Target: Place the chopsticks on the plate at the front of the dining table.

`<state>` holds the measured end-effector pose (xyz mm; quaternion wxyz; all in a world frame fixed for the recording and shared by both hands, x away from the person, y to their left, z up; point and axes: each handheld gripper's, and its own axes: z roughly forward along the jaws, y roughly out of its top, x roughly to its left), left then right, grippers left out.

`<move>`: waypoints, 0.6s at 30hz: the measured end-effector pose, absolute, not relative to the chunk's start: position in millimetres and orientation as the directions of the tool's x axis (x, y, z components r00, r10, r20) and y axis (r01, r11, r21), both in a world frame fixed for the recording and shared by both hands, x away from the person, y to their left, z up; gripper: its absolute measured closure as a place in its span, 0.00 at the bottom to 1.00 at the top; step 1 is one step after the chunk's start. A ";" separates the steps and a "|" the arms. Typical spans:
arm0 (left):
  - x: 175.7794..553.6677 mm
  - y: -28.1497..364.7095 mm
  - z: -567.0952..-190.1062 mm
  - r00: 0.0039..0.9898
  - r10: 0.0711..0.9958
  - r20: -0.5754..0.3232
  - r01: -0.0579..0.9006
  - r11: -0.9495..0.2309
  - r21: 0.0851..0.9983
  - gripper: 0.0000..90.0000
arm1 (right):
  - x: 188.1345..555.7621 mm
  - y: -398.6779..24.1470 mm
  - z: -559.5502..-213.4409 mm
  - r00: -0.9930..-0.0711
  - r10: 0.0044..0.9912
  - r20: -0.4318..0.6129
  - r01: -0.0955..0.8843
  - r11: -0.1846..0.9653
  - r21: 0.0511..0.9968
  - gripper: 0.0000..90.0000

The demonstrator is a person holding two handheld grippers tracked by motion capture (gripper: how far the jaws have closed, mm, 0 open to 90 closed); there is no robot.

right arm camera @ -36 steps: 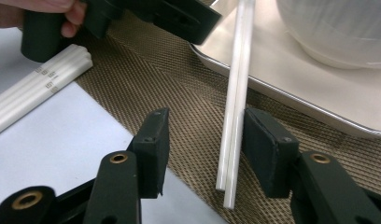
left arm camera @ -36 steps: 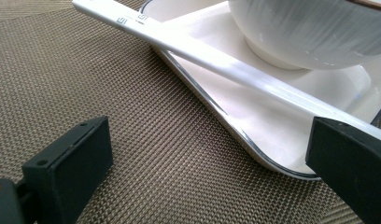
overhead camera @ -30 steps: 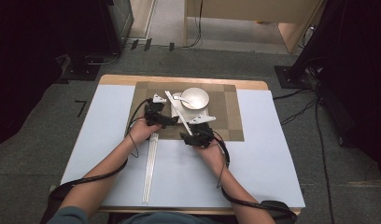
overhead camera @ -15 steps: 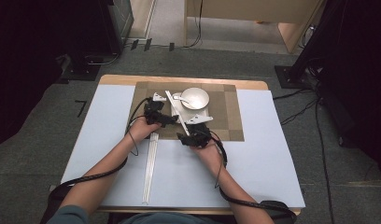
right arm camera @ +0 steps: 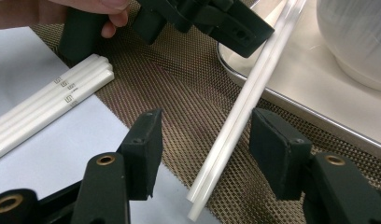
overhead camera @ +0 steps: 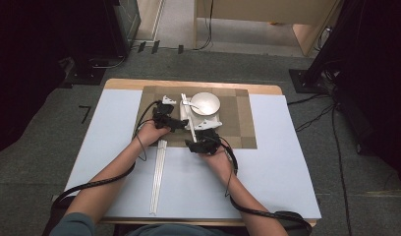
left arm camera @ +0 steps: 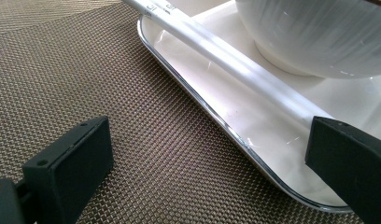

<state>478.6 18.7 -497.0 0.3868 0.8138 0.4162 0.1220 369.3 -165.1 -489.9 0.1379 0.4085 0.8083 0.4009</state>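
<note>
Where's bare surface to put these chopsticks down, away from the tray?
Free: the blue table right of the woven mat, and its left strip beyond the spare chopsticks. Crowded: mid-mat, where both tongs, left and right, flank the tray and bowl.

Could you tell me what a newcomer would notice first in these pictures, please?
Probably the white bowl on its white tray, set on the brown woven mat at the table's far middle. Next, the open right gripper straddling a pair of white chopsticks that lean onto the tray's edge, with more white chopsticks lying on the pale blue tabletop.
</note>
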 end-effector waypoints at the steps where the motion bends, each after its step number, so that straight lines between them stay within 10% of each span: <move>1: 478.6 18.8 -497.0 0.624 0.771 -0.124 0.583 -0.354 0.731 0.01 | 369.3 -164.8 -489.9 -0.630 0.769 0.103 0.548 0.347 0.761 0.50; 18: 478.7 18.9 -497.0 0.626 0.770 -0.124 0.582 -0.356 0.731 0.01 | 367.7 -164.6 -490.5 -0.637 0.764 0.105 0.540 0.345 0.768 0.46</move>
